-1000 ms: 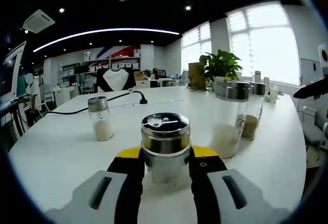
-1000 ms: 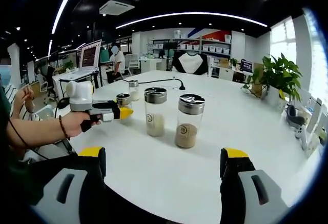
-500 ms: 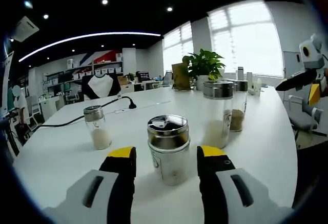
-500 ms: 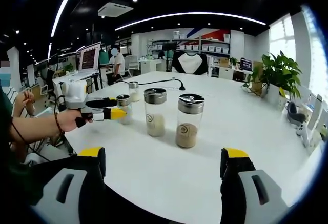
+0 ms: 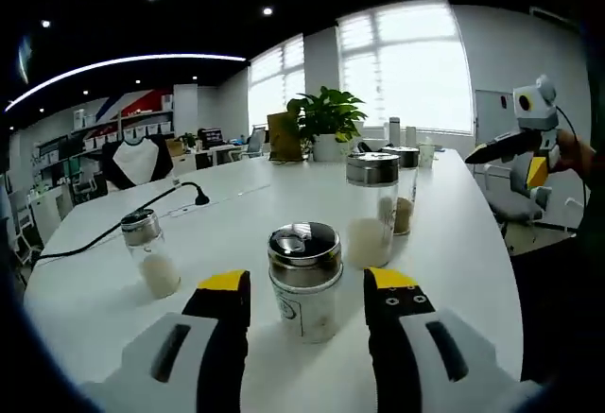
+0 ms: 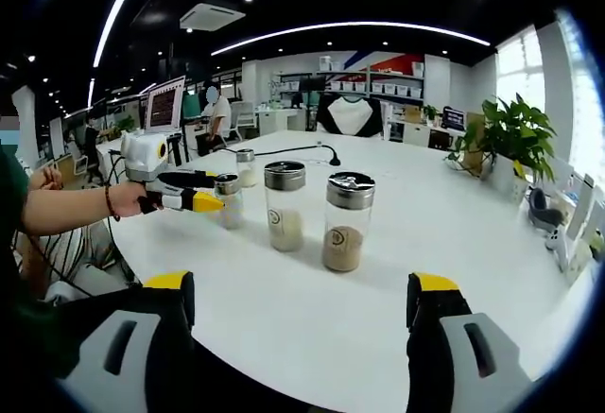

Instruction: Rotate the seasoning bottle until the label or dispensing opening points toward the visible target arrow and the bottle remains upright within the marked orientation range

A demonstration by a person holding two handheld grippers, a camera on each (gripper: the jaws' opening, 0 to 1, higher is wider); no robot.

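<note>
Left gripper (image 5: 307,304) jaws spread either side of the upright seasoning bottle (image 5: 305,279) on the worktop (image 5: 454,243), not pinching. No arrow visible, so alignment can't be judged. Right gripper (image 6: 301,314) jaws wide apart, holding nothing.

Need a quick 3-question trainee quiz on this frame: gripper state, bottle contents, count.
1. True or false: the left gripper is shut on the seasoning bottle.
2. In the right gripper view, what does the tall bottle nearest the plant hold? A) white powder B) brown granules C) nothing
3. In the right gripper view, how many lidded bottles stand on the table?

Key:
1. False. The jaws stand apart on either side of it, with gaps showing.
2. B
3. Four
</note>
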